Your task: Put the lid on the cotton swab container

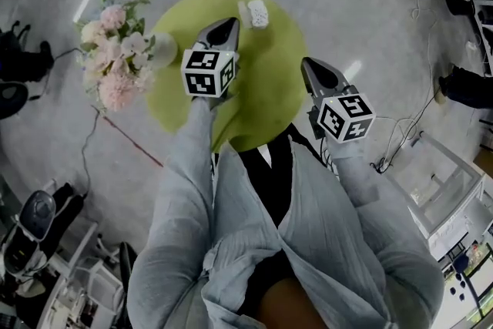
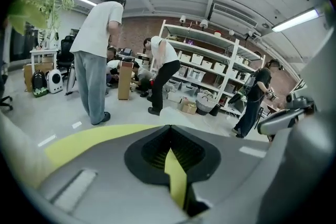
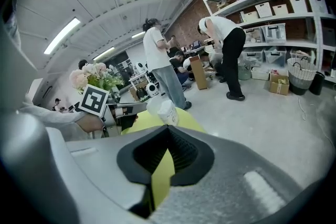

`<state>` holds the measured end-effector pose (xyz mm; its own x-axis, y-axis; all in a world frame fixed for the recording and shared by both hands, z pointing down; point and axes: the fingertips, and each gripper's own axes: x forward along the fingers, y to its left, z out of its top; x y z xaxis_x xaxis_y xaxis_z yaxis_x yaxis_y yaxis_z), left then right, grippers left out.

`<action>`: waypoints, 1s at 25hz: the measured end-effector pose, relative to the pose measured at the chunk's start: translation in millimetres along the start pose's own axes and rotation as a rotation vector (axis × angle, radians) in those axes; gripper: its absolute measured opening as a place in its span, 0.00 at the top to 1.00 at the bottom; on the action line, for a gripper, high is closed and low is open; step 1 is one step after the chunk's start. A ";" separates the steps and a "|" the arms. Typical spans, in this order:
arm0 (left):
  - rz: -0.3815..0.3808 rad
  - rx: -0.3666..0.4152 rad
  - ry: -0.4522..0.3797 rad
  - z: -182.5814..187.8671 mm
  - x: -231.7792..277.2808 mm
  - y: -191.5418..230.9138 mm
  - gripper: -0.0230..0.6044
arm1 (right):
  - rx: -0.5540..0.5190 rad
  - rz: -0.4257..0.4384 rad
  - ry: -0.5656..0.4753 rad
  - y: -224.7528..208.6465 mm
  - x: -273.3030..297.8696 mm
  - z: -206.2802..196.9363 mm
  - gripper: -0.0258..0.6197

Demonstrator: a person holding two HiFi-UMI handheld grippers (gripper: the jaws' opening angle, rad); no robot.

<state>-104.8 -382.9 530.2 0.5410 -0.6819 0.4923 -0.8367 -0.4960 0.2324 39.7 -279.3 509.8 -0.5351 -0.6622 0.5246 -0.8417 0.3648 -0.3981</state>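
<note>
A small white cotton swab container [image 1: 259,14] stands near the far edge of the round green table [image 1: 269,88]. A pale piece [image 1: 243,10] lies just left of it; whether it is the lid I cannot tell. My left gripper [image 1: 229,25] hovers over the table's far left part, short of the container, jaws shut and empty. The right gripper [image 1: 307,63] hangs over the table's right edge, also shut on nothing. The right gripper view shows the container [image 3: 165,111] ahead past my shut jaw tips [image 3: 168,128]. In the left gripper view the jaws [image 2: 169,128] meet with nothing between them.
A bouquet of pink and white flowers [image 1: 115,62] stands at the table's left edge. Cables [image 1: 400,131] trail over the floor at right, beside a clear box [image 1: 447,189]. Several people [image 2: 97,55] stand near shelves [image 2: 210,65] beyond the table.
</note>
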 end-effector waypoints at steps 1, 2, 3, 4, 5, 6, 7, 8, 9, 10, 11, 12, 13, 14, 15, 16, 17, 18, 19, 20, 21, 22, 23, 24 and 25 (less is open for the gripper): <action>-0.005 0.007 -0.002 2.3 2.2 -1.4 0.93 | 0.003 -0.002 0.003 -1.2 0.1 -1.3 0.96; -0.010 0.013 -0.005 4.8 4.2 -2.6 0.93 | 0.005 -0.004 0.006 -2.4 0.3 -2.5 0.96; -0.013 0.019 -0.007 7.3 6.0 -3.9 0.93 | 0.006 -0.006 0.009 -3.4 0.3 -3.5 0.96; -0.016 0.024 -0.008 9.5 7.5 -5.3 0.93 | 0.008 -0.006 0.011 -4.1 -0.1 -4.5 0.96; -0.019 0.029 -0.008 11.3 8.9 -6.7 0.93 | 0.009 -0.007 0.013 -4.7 -0.8 -5.3 0.96; -0.021 0.033 -0.007 12.6 10.1 -8.0 0.93 | 0.010 -0.007 0.014 -5.2 -1.6 -6.0 0.96; -0.024 0.036 -0.006 13.6 11.2 -9.0 0.93 | 0.011 -0.006 0.014 -5.7 -2.2 -6.4 0.96; -0.026 0.041 -0.005 14.5 12.3 -9.8 0.93 | 0.012 -0.006 0.013 -6.4 -2.5 -6.6 0.96; -0.030 0.046 -0.003 15.2 13.3 -10.8 0.93 | 0.013 -0.007 0.013 -7.3 -2.6 -6.6 0.96; -0.033 0.053 0.001 15.7 14.4 -12.0 0.93 | 0.015 -0.007 0.012 -8.4 -2.9 -6.7 0.96; -0.036 0.062 0.006 16.0 15.3 -13.7 0.93 | 0.016 -0.008 0.011 -9.6 -3.3 -6.8 0.96; -0.040 0.071 0.011 16.3 16.2 -15.8 0.93 | 0.017 -0.008 0.010 -10.9 -4.0 -6.9 0.96; -0.045 0.079 0.017 16.8 17.1 -18.1 0.93 | 0.018 -0.009 0.009 -12.0 -4.8 -6.9 0.96; -0.051 0.087 0.023 17.4 18.0 -20.3 0.93 | 0.019 -0.009 0.008 -13.0 -5.5 -6.9 0.96; -0.057 0.096 0.030 18.1 19.1 -22.4 0.93 | 0.020 -0.008 0.006 -13.7 -6.0 -6.9 0.96; -0.063 0.106 0.038 19.0 20.3 -24.4 0.93 | 0.021 -0.007 0.005 -14.1 -6.5 -6.8 0.96; -0.068 0.118 0.049 19.8 21.7 -26.4 0.93 | 0.021 -0.006 0.004 -14.5 -7.2 -6.7 0.96; -0.073 0.132 0.061 20.5 23.5 -28.6 0.93 | 0.020 -0.006 0.004 -15.0 -8.2 -6.7 0.96; -0.077 0.148 0.074 20.9 25.4 -30.8 0.93 | 0.019 -0.005 0.005 -15.8 -9.4 -7.0 0.96; -0.080 0.163 0.089 20.9 27.3 -32.8 0.93 | 0.020 -0.006 0.005 -16.7 -10.7 -7.6 0.96; -0.083 0.178 0.104 20.4 29.2 -34.3 0.93 | 0.021 -0.007 0.006 -17.7 -11.8 -8.5 0.96; -0.085 0.189 0.119 19.5 31.2 -35.3 0.93 | 0.022 -0.009 0.006 -18.8 -12.6 -9.7 0.96; -0.086 0.198 0.132 18.3 33.2 -35.6 0.93 | 0.024 -0.011 0.007 -20.0 -12.9 -10.9 0.96; -0.086 0.204 0.144 17.2 35.2 -35.7 0.93 | 0.026 -0.013 0.007 -21.3 -13.1 -12.0 0.96; -0.084 0.210 0.154 16.2 37.3 -35.6 0.93 | 0.027 -0.014 0.007 -22.5 -13.1 -13.0 0.96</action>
<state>-53.5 -399.3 526.7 0.5751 -0.5515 0.6043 -0.7444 -0.6592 0.1068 64.7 -270.3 521.6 -0.5236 -0.6625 0.5357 -0.8471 0.3378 -0.4103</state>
